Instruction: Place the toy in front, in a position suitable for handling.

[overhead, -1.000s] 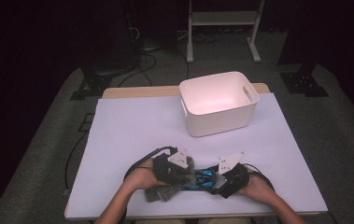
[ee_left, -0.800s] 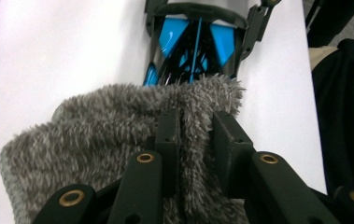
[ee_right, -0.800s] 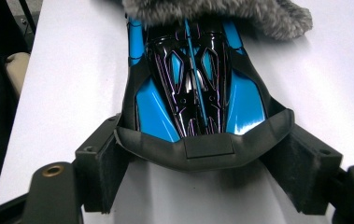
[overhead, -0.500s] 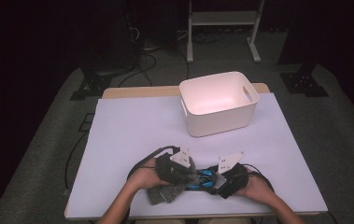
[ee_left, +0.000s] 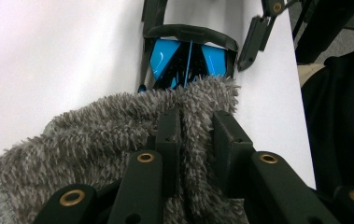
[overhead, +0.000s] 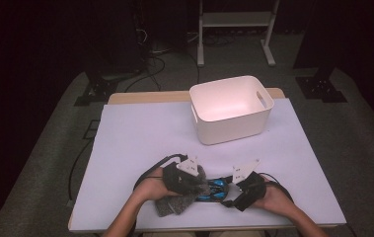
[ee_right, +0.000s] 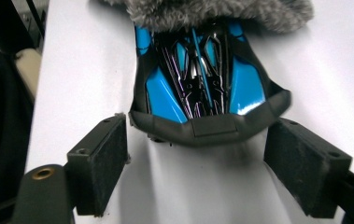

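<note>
**Three cameras, one shared patch of counter**

The high view looks forward and down from above the near edge of the counter (overhead: 140, 133), far enough off to take in its whole top. The left gripper view rides on the left hand-held gripper (ee_left: 195, 130) and looks along its jaws at very close range, across the grey fuzzy cloth (ee_left: 95, 135) to the blue and black toy car (ee_left: 188, 58) just beyond. The right gripper view rides on the right hand-held gripper (ee_right: 195, 163) and faces the opposite way, equally close. All three share the car and the cloth edge.
</note>
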A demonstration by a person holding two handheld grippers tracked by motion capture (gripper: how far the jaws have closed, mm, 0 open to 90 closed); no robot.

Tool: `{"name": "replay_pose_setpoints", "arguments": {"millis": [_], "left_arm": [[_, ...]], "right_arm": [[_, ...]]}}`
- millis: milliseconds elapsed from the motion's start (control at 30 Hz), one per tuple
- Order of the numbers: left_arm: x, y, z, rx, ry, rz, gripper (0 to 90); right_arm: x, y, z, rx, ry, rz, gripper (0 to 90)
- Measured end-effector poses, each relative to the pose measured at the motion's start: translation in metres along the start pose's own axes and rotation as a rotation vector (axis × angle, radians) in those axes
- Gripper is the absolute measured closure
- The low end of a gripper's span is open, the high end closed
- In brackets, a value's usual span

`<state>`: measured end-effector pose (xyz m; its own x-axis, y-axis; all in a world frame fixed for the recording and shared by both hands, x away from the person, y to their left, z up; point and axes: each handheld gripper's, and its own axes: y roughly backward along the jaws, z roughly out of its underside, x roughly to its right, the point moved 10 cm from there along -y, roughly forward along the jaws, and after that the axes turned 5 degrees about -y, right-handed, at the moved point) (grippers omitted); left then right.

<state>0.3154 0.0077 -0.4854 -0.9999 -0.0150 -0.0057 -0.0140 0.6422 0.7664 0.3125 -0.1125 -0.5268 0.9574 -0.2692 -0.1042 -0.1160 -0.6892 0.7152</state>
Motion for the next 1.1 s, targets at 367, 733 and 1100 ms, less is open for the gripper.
{"name": "replay_pose_setpoints", "arguments": {"millis": [367,733,1100], "left_arm": [[0.002,-0.001,-0.012,0.006,0.024,0.014,76.8],[0.008,-0.032,-0.037,-0.048,-0.039,0.076,76.7],[0.008,-0.034,-0.038,-0.039,-0.049,0.078,76.7]], "right_arm": [[-0.002,0.002,-0.001,0.034,0.013,0.006,34.0],[-0.012,-0.009,-0.005,0.027,0.03,-0.029,31.5],[-0.002,-0.02,-0.016,0.08,0.007,0.006,22.2]]}}
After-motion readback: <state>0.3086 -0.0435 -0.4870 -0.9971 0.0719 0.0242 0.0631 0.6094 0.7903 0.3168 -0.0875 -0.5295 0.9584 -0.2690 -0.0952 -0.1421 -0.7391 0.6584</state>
